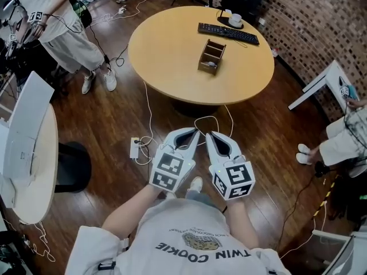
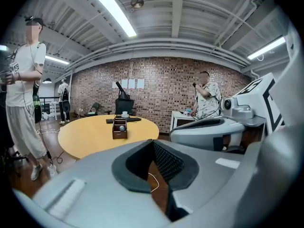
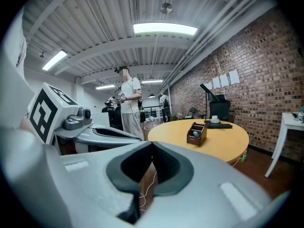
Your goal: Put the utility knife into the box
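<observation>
Both tools are clenched with nothing in them: left gripper (image 1: 195, 132) and right gripper (image 1: 210, 135) hang side by side over the floor, well short of the round table (image 1: 166, 56), jaw tips together in each gripper view

Utility knife: can't find it in any view, so no look to report; nothing knife-shaped on the tabletop. The only task thing visible is the box (image 1: 211, 57), brown wood with open compartments, standing near the table's middle, with a small pale round item (image 1: 211, 64) in the near compartment. A black keyboard (image 1: 228, 34) and a white cup (image 1: 235, 20) sit at the far edge

Handling guess: a knife like this should be light, stiff, slim and a bit slick; best pinched across the middle of the handle, away from the blade end, then lowered into a compartment
</observation>
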